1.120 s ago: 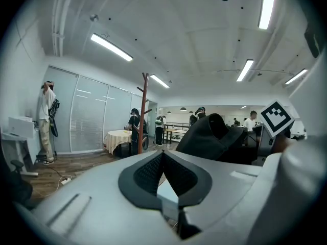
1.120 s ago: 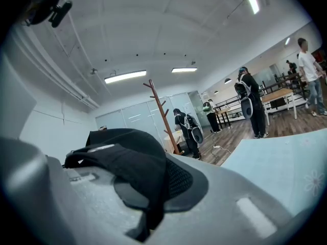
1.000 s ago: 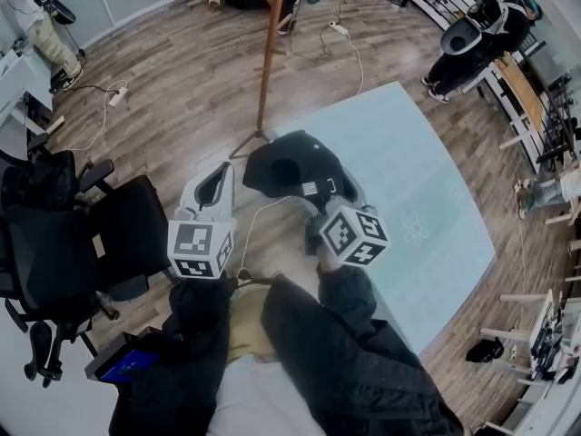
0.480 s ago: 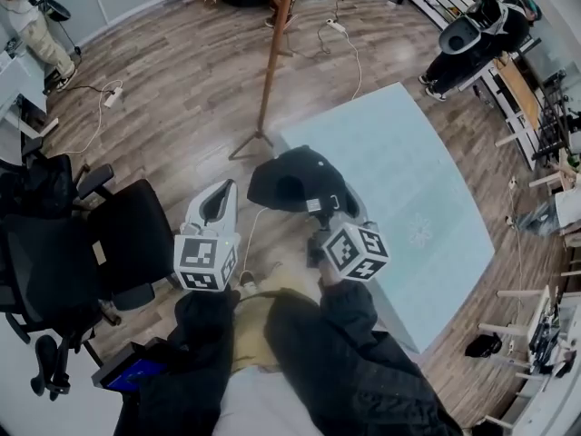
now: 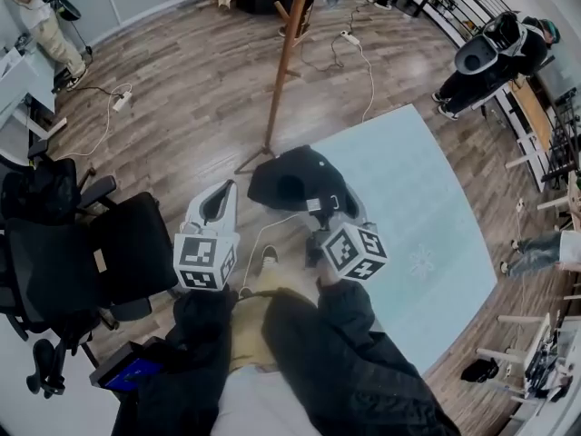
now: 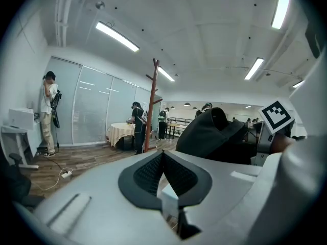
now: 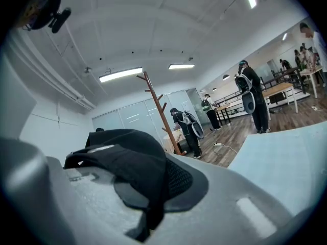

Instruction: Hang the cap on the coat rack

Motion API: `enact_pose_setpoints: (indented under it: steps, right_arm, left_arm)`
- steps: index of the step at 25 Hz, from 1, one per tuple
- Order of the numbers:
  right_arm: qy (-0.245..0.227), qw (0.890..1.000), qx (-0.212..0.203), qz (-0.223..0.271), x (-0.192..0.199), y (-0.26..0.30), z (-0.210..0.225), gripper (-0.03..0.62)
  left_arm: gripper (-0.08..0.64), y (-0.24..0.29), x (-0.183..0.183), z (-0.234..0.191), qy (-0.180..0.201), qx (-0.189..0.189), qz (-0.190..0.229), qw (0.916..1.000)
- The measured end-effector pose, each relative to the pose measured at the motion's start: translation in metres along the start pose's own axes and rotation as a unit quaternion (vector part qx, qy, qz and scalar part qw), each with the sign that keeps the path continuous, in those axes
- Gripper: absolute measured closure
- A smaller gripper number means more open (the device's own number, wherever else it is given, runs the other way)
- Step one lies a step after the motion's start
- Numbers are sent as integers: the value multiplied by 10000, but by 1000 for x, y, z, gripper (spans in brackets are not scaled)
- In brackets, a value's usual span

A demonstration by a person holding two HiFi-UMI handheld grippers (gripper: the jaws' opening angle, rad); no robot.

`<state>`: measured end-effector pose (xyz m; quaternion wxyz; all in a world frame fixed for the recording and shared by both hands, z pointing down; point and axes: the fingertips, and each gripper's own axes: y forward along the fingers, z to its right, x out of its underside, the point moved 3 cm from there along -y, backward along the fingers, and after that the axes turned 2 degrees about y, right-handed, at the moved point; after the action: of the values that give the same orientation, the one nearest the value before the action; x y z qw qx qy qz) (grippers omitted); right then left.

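Cap [image 5: 290, 178] sits clamped by its edge in the right claw [image 5: 331, 209], low and short of the coat rack [image 5: 286, 62]. The left claw [image 5: 216, 200] is closed and empty. Lift the cap's opening over a peg, gently, without nudging the pole.

Cap [image 5: 290, 178] before coat rack [image 5: 283, 62] (seemingly apart)

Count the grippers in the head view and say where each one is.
2. The left gripper is to the left of the cap, apart from it. The right gripper is shut on the cap's near edge. None seems hidden.
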<state>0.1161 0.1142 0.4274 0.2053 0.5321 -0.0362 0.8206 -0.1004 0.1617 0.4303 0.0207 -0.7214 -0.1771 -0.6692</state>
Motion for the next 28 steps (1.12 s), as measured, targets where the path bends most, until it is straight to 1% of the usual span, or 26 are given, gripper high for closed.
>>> enact_pose_setpoints:
  steps: [5, 15, 22, 28]
  right_arm:
    - [80, 9998, -174, 94, -33, 37, 12, 594]
    - [237, 9994, -232, 102, -66, 90, 54, 594]
    - [310, 9990, -301, 111, -74, 118, 66, 594]
    - [378, 9989, -248, 129, -79, 135, 66, 595]
  left_arm:
    - [558, 40, -29, 3, 143, -95, 83, 9998]
    - [559, 108, -49, 13, 270, -228, 29, 9994]
    - [558, 133, -48, 8, 295, -329, -50, 9990]
    - [558, 147, -53, -4, 305, -316, -92, 9990]
